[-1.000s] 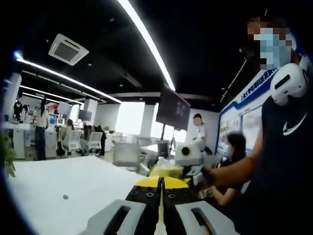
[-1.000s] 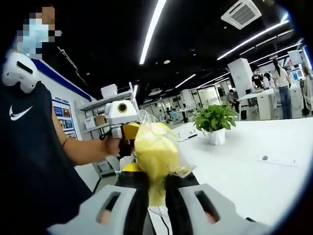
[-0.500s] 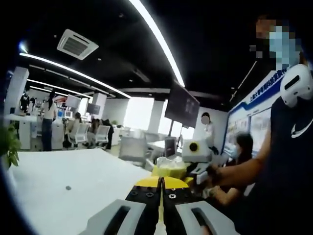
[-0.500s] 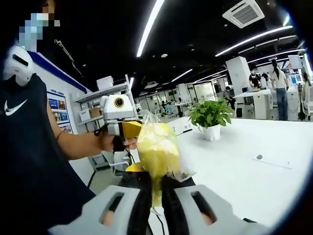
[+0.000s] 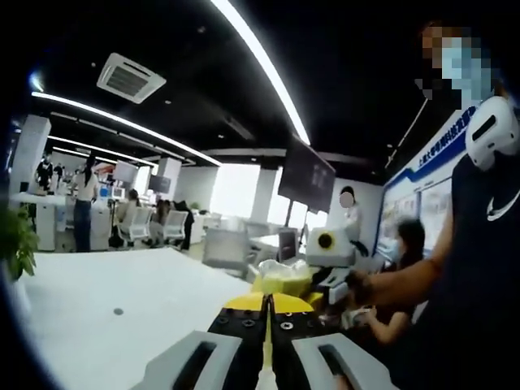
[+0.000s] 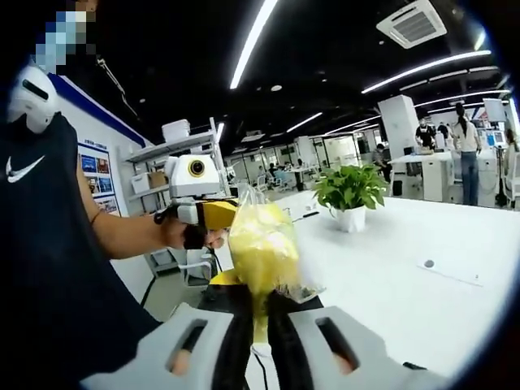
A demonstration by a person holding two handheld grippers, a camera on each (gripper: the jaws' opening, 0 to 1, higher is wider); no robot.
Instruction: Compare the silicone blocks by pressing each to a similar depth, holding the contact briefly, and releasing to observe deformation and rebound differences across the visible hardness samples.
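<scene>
A yellow bag (image 6: 260, 252) is pinched between the fingers of the right gripper (image 6: 258, 321), raised above the white worktop (image 6: 406, 292). The left gripper (image 5: 267, 325) fingers are pressed together, nothing gripped.

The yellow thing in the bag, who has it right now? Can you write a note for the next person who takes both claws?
Right claw: shut on the yellow thing in a clear bag, held up in the air above the white table.
Left claw: shut, nothing visible between its jaws; it is raised beside the bag.
Potted plant stands further back on the table.
Done: bag picked up.
Left: no silicone blocks are in sight yet, so all the pressing, holding and releasing is still to do.
</scene>
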